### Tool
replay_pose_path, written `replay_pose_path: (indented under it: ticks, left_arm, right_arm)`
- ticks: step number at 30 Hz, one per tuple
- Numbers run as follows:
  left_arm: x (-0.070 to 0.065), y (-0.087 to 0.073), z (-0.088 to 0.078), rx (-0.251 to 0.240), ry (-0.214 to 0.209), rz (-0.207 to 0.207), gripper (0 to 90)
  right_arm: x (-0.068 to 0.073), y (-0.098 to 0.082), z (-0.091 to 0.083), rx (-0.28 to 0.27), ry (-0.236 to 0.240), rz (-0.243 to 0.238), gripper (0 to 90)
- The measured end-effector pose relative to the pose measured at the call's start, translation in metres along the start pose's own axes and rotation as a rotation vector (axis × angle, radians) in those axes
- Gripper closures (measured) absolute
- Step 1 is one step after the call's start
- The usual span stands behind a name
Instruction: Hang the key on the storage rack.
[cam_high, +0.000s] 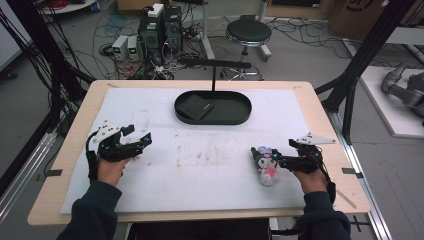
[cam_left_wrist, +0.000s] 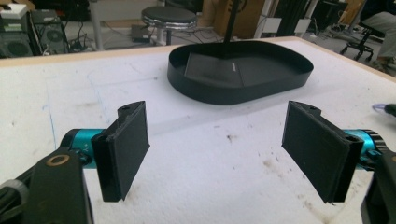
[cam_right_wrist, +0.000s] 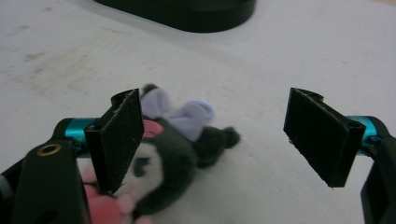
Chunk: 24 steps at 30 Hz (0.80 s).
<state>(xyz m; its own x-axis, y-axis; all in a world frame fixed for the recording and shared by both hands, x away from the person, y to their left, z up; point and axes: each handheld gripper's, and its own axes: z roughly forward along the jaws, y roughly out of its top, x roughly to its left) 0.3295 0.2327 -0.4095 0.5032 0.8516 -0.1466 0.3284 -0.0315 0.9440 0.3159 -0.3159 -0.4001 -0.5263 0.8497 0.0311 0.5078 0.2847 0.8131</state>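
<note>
My right gripper, jaws spread wide, sits just right of the plush toy, far nearer than the left. The toy's long axis runs toward me. My left gripper is also spread, holding nothing.

Between my left gripper and my right gripper the white mat lies bare, free to cross; the plush toy blocks my right jaws, and the black tray with its post stands ahead
</note>
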Motion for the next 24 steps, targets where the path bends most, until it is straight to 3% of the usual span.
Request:
replay_pose_path:
  ticks: [3,5,8,11,15,17,20,22,23,24]
  left_arm:
    - [0.000,-0.002,0.001,0.005,-0.001,0.000,23.8]
    - [0.000,-0.004,0.001,0.009,-0.003,-0.003,24.4]
    - [0.003,-0.006,0.002,0.018,-0.006,-0.015,25.0]
    - [0.004,-0.007,0.003,0.022,-0.006,-0.020,25.7]
    - [0.005,-0.008,0.003,0.024,-0.008,-0.030,26.5]
    - [0.006,-0.007,0.003,0.022,-0.011,-0.034,26.8]
    - [0.006,-0.006,0.002,0.017,-0.013,-0.033,27.2]
    - [0.006,-0.006,0.002,0.014,-0.017,-0.035,27.4]
    - [0.006,-0.006,0.003,0.015,-0.022,-0.039,27.9]
    - [0.006,-0.006,0.003,0.016,-0.024,-0.040,28.1]
  right_arm:
    - [0.010,0.004,0.006,0.018,0.056,-0.052,20.2]
    - [0.019,0.005,0.016,0.071,0.062,-0.085,20.0]
    - [0.034,0.004,0.034,0.200,0.045,-0.233,20.7]
    - [0.037,0.006,0.041,0.253,0.073,-0.291,28.4]
    - [0.029,0.007,0.040,0.254,0.141,-0.300,36.5]
    - [0.027,0.009,0.041,0.250,0.186,-0.382,37.6]
    - [0.027,0.014,0.043,0.231,0.278,-0.588,37.7]
    - [0.029,0.016,0.046,0.240,0.317,-0.657,35.5]
    - [0.029,0.018,0.048,0.257,0.305,-0.636,31.5]
    - [0.030,0.019,0.047,0.263,0.264,-0.606,28.7]
